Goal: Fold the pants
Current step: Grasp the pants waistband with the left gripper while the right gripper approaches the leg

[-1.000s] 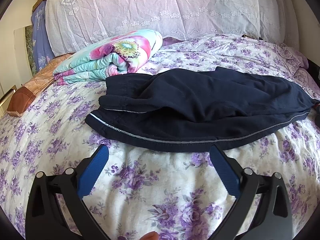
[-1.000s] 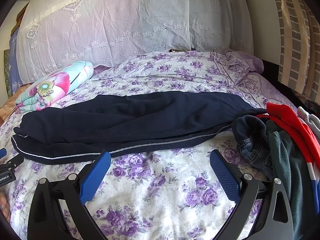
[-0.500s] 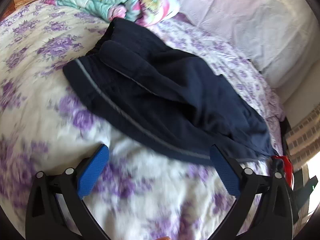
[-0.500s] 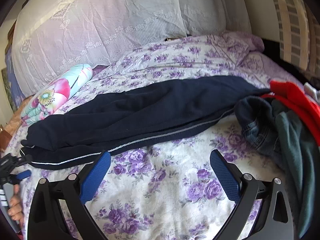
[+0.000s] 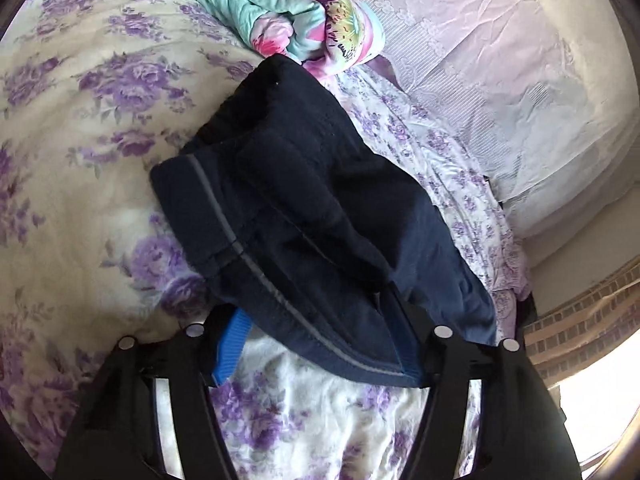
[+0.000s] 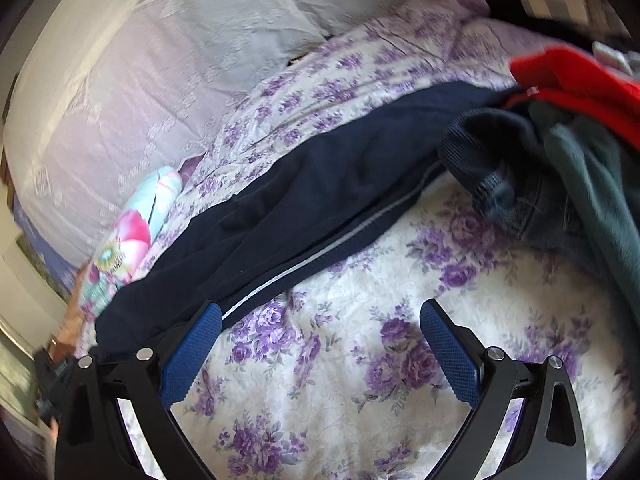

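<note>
Dark navy pants (image 5: 312, 216) with a grey side stripe lie stretched across the floral bedspread (image 5: 92, 184). In the left wrist view my left gripper (image 5: 320, 344) is open, with the pants' near striped edge lying between and over its blue pads (image 5: 230, 346); the right pad is mostly hidden by cloth. In the right wrist view the pants (image 6: 304, 200) run diagonally from lower left to upper right. My right gripper (image 6: 320, 336) is open and empty over the bedspread (image 6: 360, 352), its left fingertip next to the striped edge.
A folded flowery quilt (image 5: 280, 12) lies beyond the pants' waistband end. Large white pillows (image 6: 160, 60) line the headboard. A pile of clothes, red (image 6: 572, 80), grey-green and denim (image 6: 504, 184), sits at the right over the pants' leg end.
My left gripper has moved forward onto the pants' near edge, which now lies between its fingers. My right gripper has tilted and moved closer to the striped edge.
</note>
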Demonstrator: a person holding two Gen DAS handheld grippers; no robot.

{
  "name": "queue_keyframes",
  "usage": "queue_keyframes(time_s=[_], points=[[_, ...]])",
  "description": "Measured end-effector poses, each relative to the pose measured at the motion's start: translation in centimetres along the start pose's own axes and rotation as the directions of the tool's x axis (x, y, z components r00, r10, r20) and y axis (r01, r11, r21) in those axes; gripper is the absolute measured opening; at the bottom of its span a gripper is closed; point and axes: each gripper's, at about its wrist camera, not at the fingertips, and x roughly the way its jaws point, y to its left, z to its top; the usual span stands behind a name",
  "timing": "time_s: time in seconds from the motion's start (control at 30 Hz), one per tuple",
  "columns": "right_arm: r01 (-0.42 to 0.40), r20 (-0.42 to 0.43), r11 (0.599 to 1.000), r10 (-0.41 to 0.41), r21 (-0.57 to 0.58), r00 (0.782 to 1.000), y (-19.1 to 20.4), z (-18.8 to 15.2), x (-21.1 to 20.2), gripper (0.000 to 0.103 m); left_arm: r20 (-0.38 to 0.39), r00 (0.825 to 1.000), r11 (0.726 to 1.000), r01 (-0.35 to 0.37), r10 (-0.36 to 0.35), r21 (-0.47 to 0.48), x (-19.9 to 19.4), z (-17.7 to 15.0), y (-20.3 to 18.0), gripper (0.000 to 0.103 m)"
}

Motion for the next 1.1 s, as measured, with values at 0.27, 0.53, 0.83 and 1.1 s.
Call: queue_keyframes(time_s=[0.27,0.53,0.83,1.1], points=[[0.005,-0.016,1.000,-0.005,0.014,1.000,-0.5,0.0,0.4,0.100,0.022,0.998,0.993,0.063,-0.061,-0.100,-1.7,-0.6,2.3,0.031],[0.011,-0.023,1.000,-0.010,0.023,1.000,-0.9,0.0,0.7,0.100,-0.031,0.999,0.996,0.017,-0.020,-0.093,0.1,-0.1,1.8,0.015],[0.023,-0.026,1.000,-0.023,0.006,0.999,-0.7,0.1,0.9,0.100,-0.020,1.000,0.995,-0.026,0.024,-0.101,0.9,0.5,2.0,0.014],[0.014,-0.021,0.999,-0.013,0.042,1.000,-1.7,-0.1,-0.3,0.100,0.069,0.980,0.979,0.193,-0.188,-0.069,-7.8,0.8,1.3,0.008]])
